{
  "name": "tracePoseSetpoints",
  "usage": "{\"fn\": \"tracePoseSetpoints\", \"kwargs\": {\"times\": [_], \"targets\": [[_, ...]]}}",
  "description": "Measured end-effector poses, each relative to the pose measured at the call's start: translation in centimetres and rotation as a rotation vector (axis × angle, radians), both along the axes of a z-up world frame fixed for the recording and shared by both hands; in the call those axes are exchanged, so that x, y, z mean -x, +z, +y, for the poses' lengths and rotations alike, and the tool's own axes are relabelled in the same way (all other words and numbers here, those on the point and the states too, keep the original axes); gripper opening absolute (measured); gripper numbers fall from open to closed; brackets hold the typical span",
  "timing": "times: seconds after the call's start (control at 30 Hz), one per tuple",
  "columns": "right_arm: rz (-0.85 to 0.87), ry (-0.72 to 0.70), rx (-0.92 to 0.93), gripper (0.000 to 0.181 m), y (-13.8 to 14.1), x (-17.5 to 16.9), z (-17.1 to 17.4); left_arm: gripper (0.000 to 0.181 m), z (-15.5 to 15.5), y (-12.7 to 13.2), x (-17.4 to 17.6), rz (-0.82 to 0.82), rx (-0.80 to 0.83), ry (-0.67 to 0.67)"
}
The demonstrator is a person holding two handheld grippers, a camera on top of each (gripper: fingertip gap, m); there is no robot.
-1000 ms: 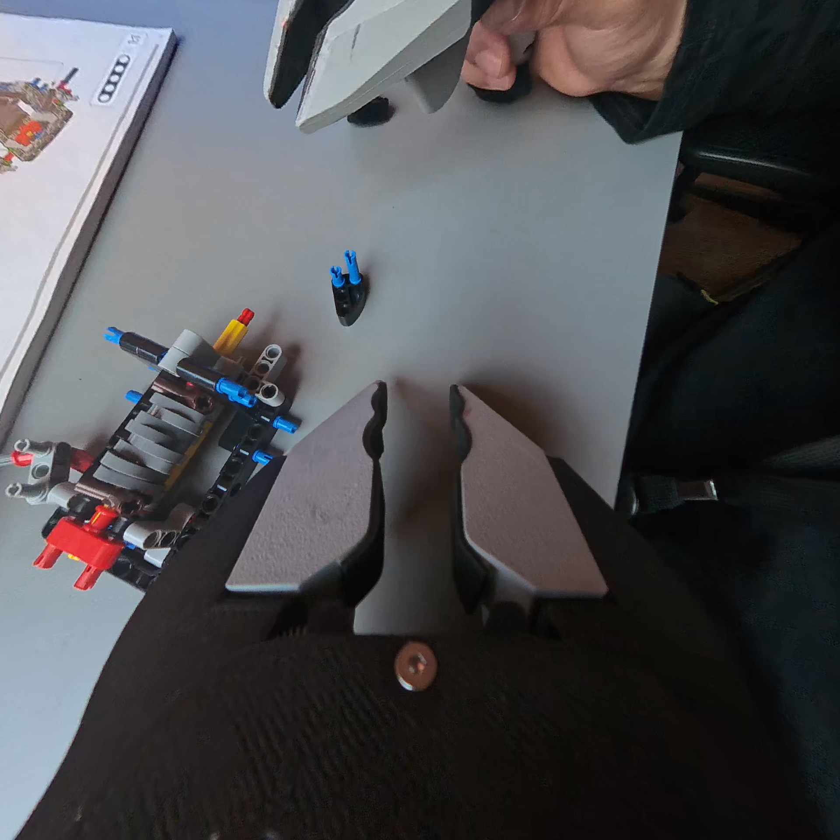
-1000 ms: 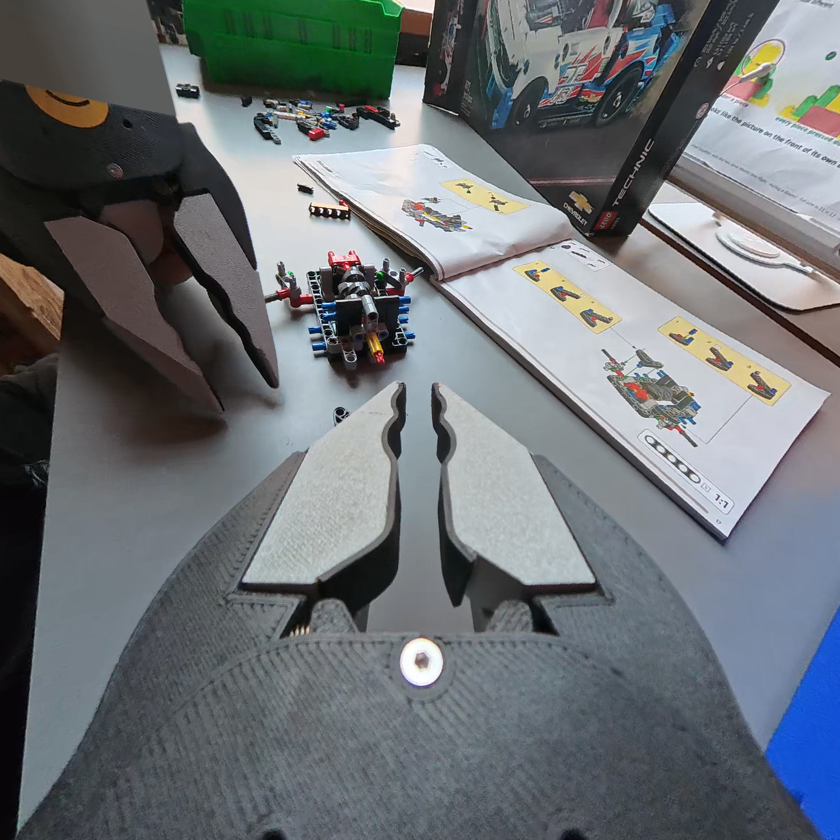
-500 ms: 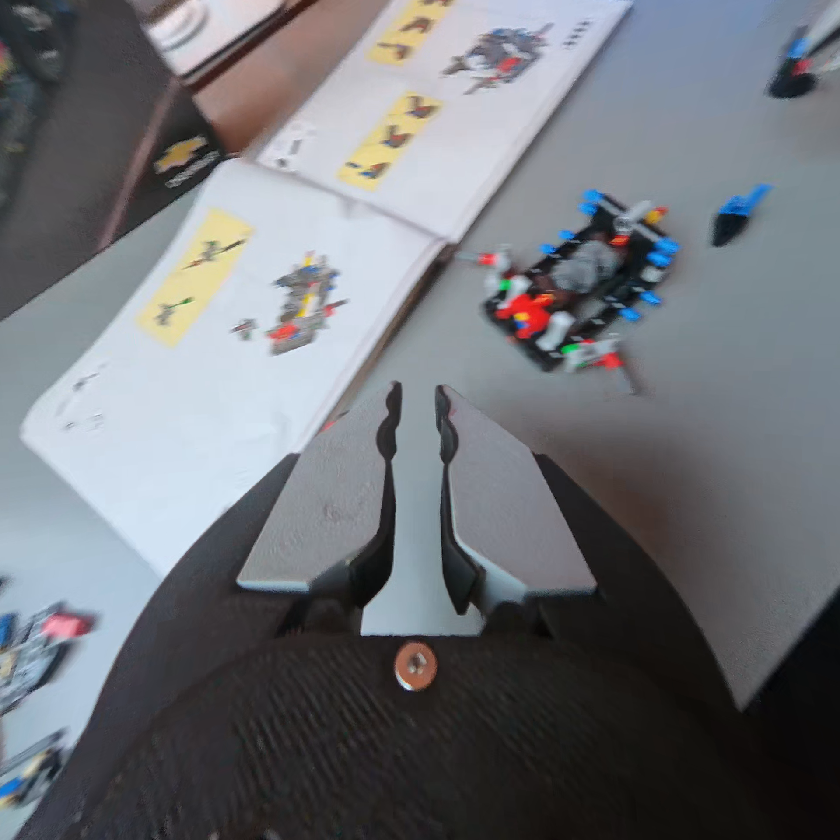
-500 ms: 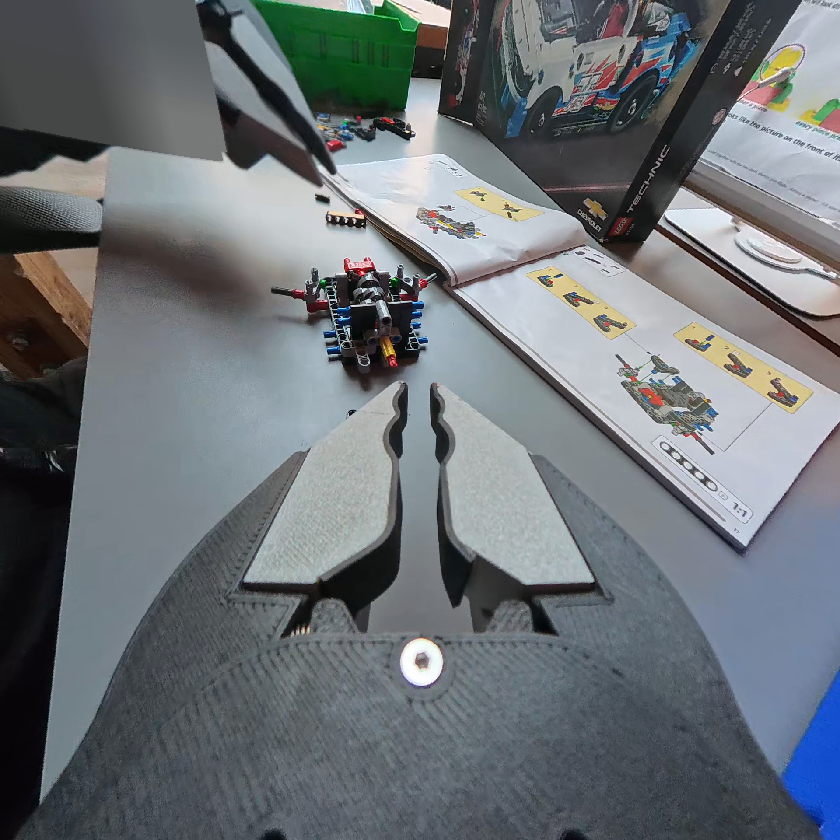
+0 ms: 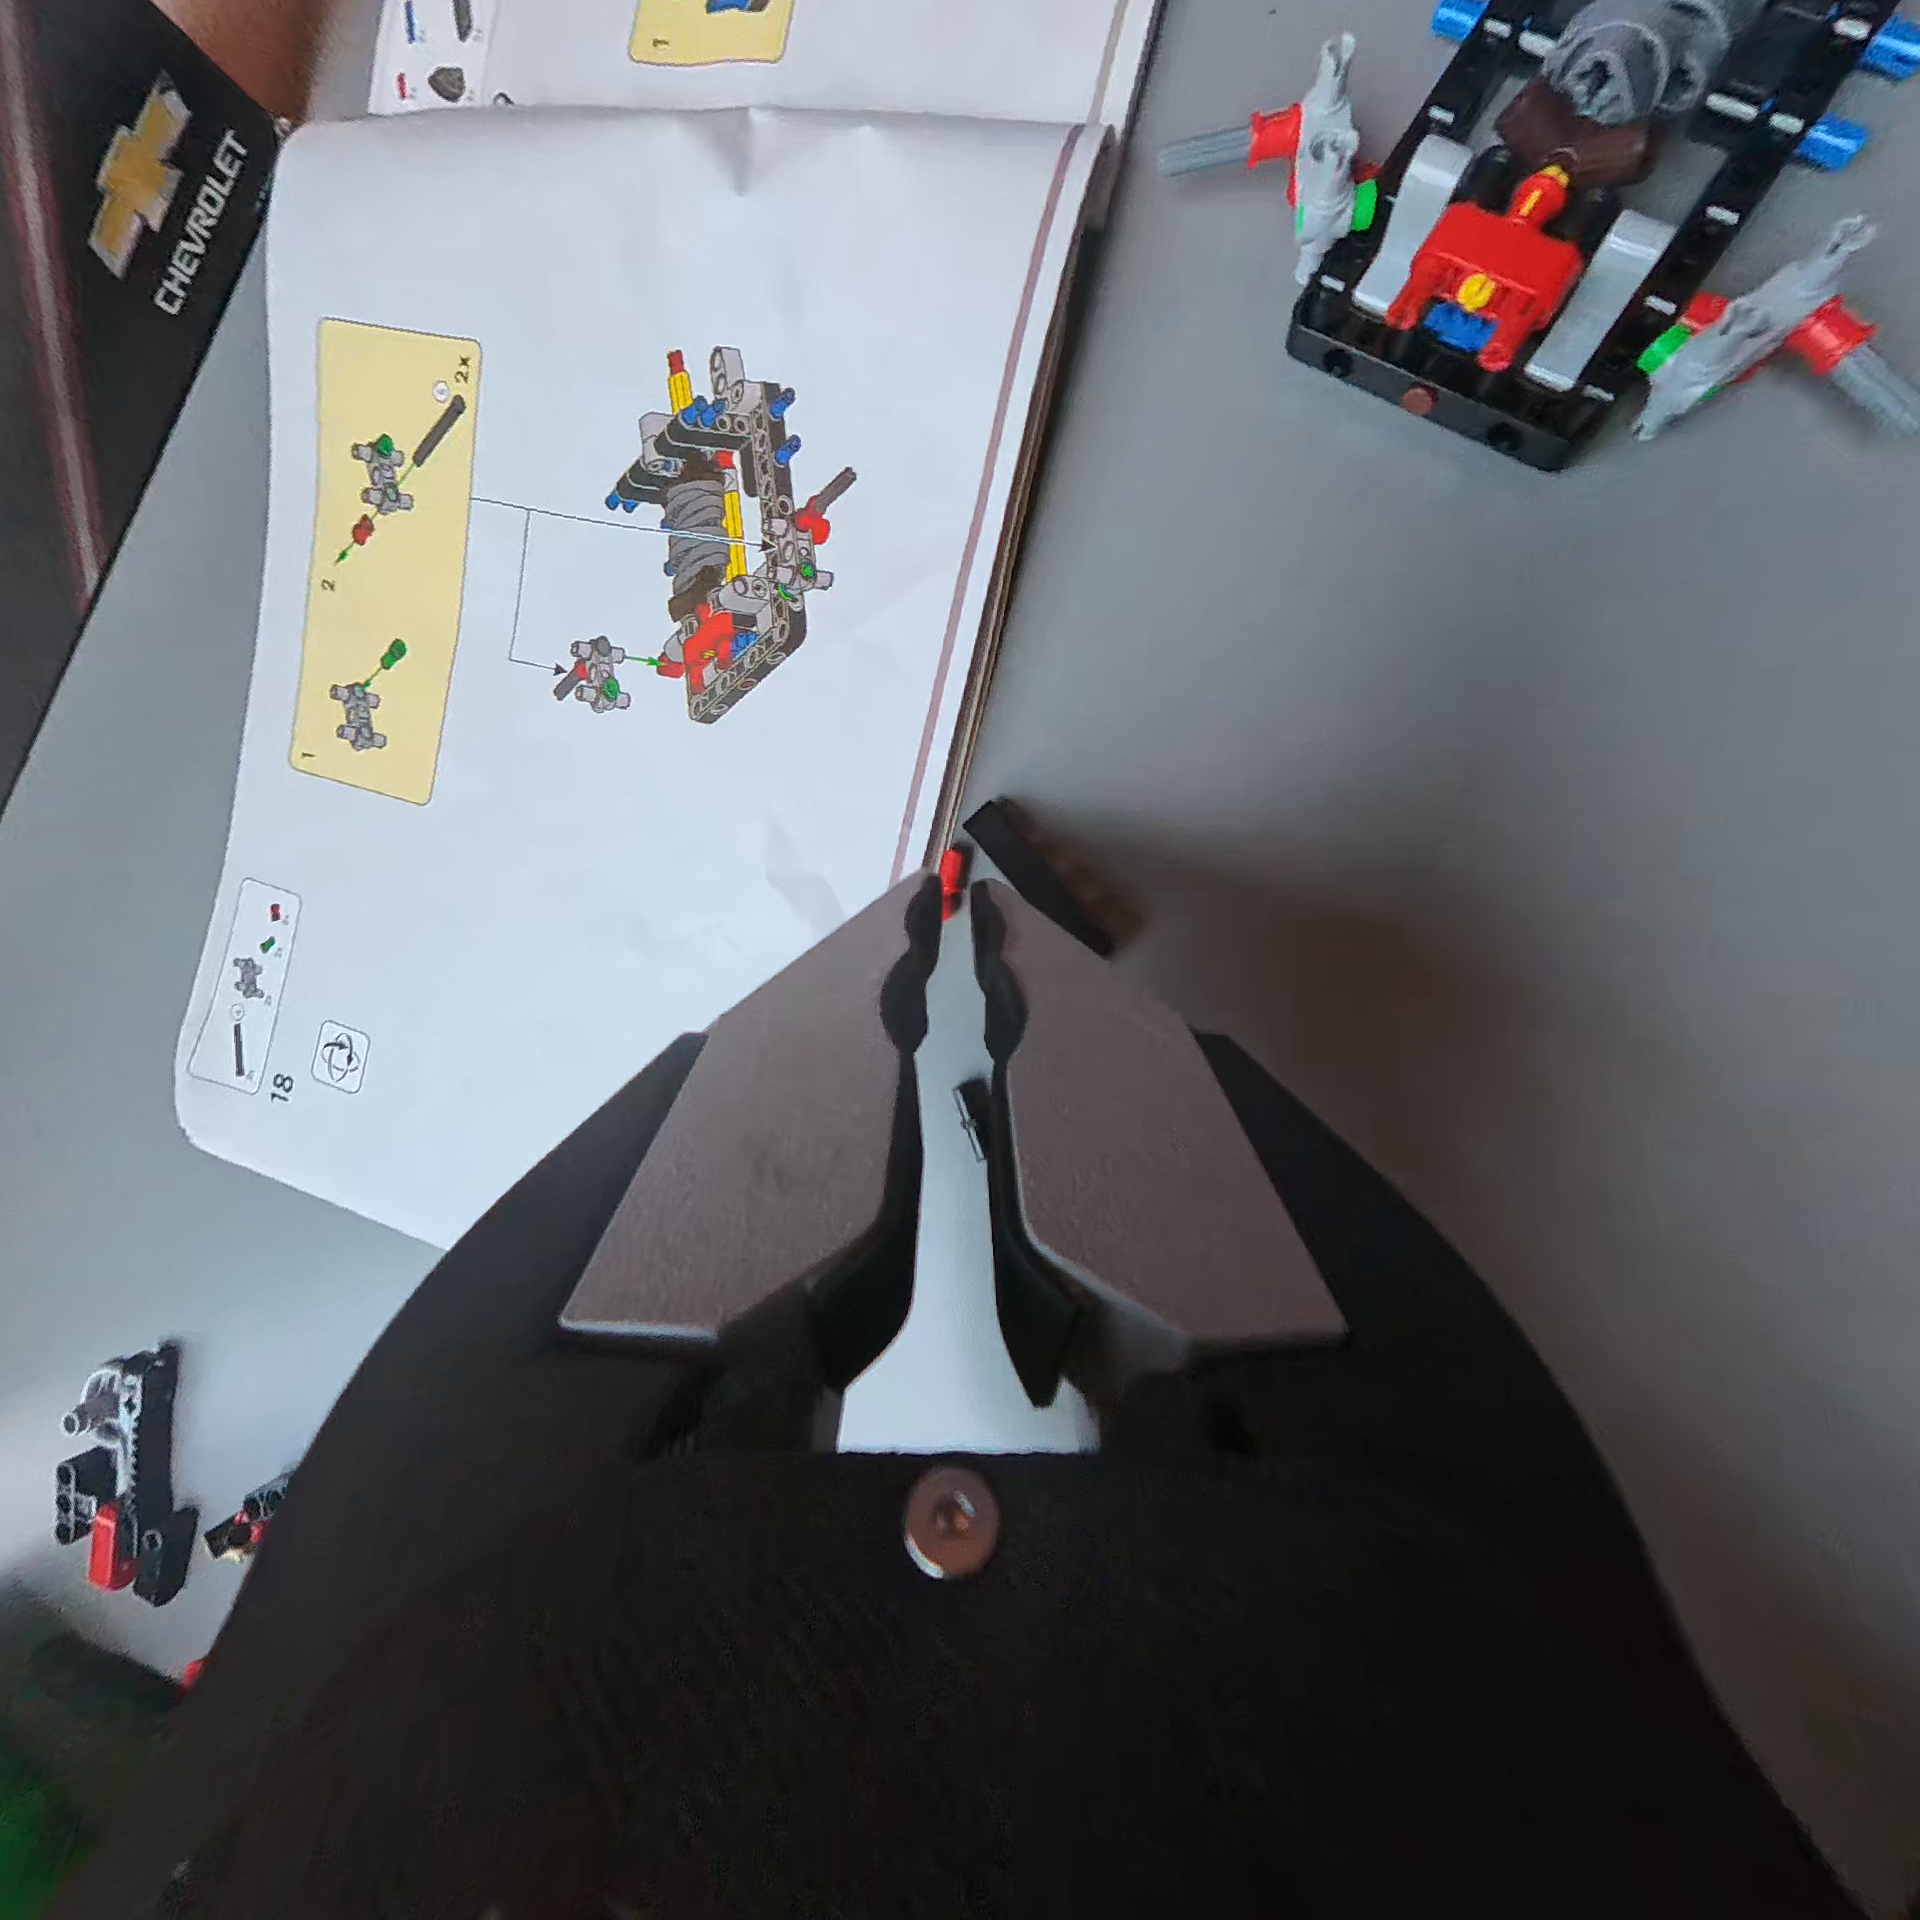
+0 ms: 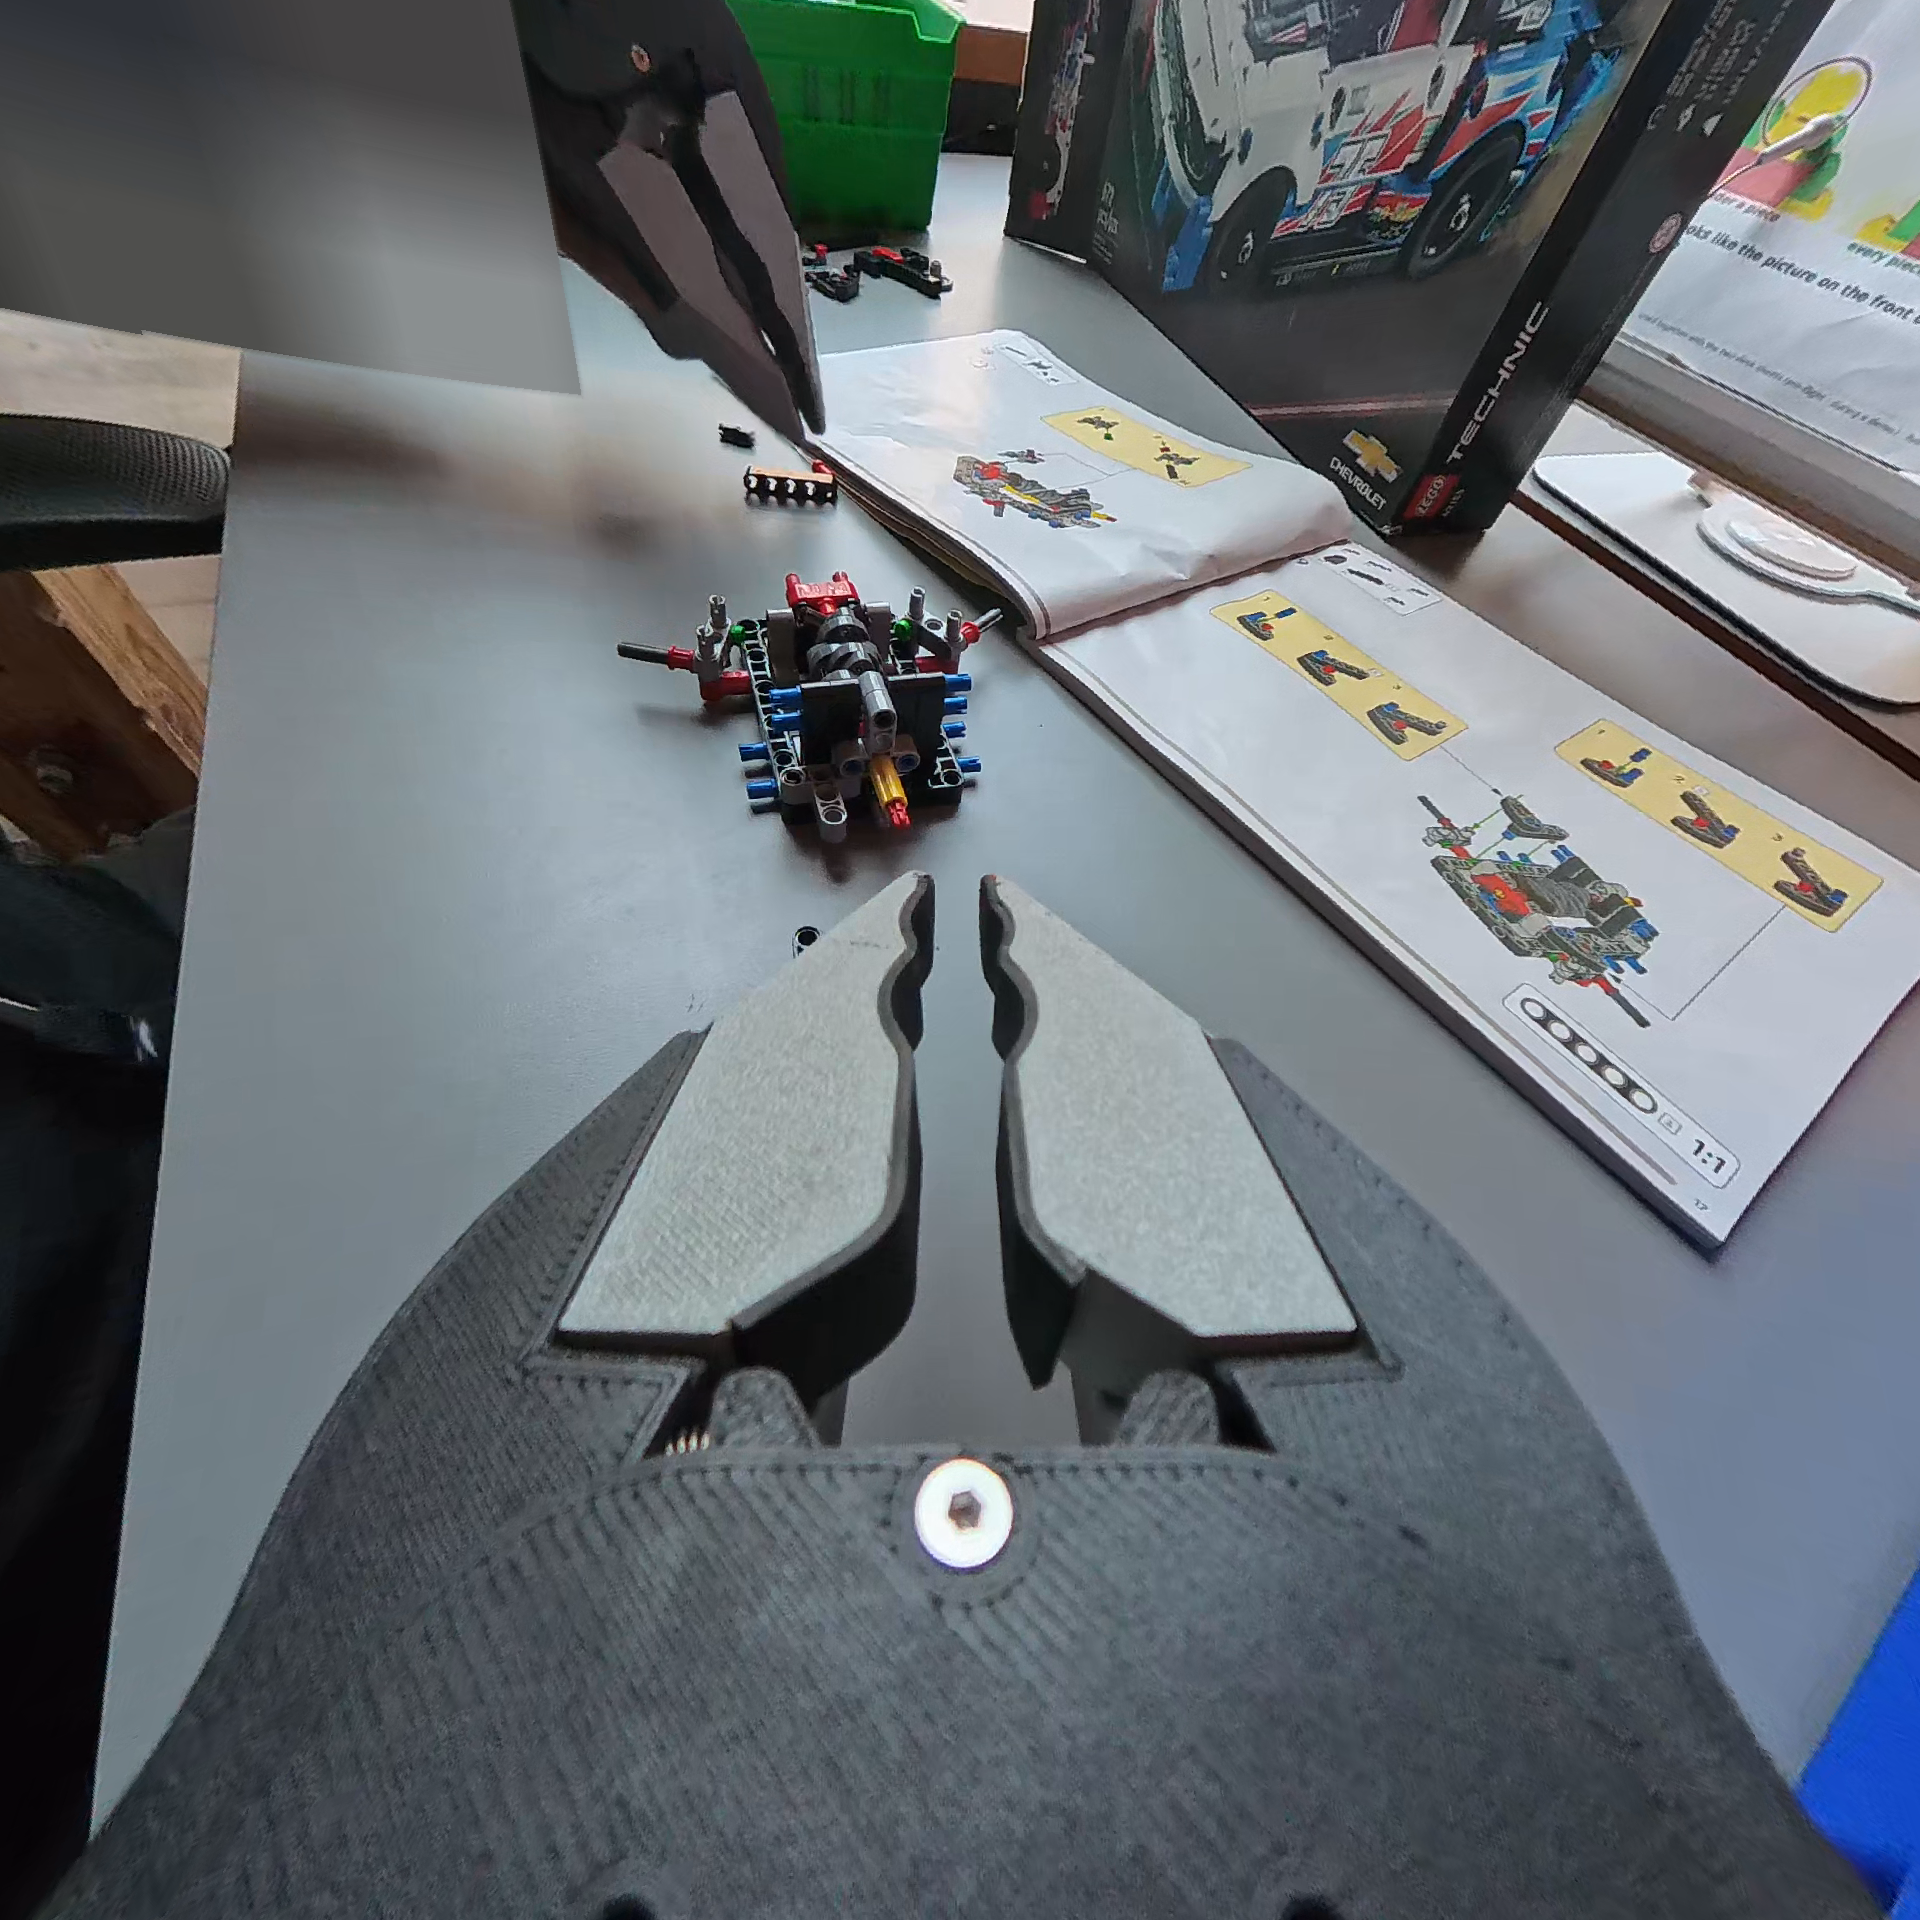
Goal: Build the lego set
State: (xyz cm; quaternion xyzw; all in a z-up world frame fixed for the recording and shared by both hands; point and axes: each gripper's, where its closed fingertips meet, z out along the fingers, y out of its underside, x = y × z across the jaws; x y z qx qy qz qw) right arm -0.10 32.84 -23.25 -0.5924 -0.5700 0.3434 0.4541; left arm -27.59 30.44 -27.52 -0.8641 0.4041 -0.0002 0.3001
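Note:
The part-built lego frame [image 6: 847,707], black with blue pins, a red block and grey gears, sits mid-table; it also shows in the left wrist view [image 5: 1558,239] at the top right. My left gripper [image 5: 954,904] hovers at the corner of the open instruction booklet [image 5: 623,582], its jaws nearly together and holding nothing. Just past its tips lies a short black beam [image 5: 1044,878] with a red pin [image 5: 951,871] on its end. My right gripper [image 6: 956,894] is low over the table in front of the frame, narrowly open and empty. A small black piece [image 6: 802,938] lies beside its left finger.
The set's box [image 6: 1403,208] stands at the back right and a green bin [image 6: 862,114] at the back. Loose pieces [image 6: 883,272] lie near the bin and in the left wrist view [image 5: 125,1475] at lower left. The table's edge [image 6: 208,727] runs along the left. There is about 30 cm between the tips of the two grippers.
My left gripper swung from the near table edge across to the booklet's corner, and its jaws narrowed. My right gripper stayed nearly still and empty.

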Motion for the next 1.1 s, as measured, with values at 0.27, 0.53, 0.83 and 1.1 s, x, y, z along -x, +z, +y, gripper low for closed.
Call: {"fn": "tracePoseSetpoints", "kwargs": {"times": [0.27, 0.53, 0.83, 1.1], "targets": [[0.009, 0.009, 0.01, 0.004, 0.1, 0.0, -0.1, 0.003, 0.1, -1.2, 0.6, 0.044, 0.059, -0.03], [0.018, 0.011, 0.014, 0.003, 0.3, 0.0, -0.1, 0.002, 0.4, -1.5, 0.2, 0.045, 0.084, -0.059], [0.027, 0.009, 0.014, 0.003, 0.5, -0.2, -0.1, 0.001, 0.2, 0.7, 1.3, 0.054, -0.019, -0.002], [-0.001, 0.024, -0.008, 0.006, 0.3, -0.3, -0.6, 0.002, -0.9, 3.8, -4.7, 0.03, -0.148, -0.084]]}}
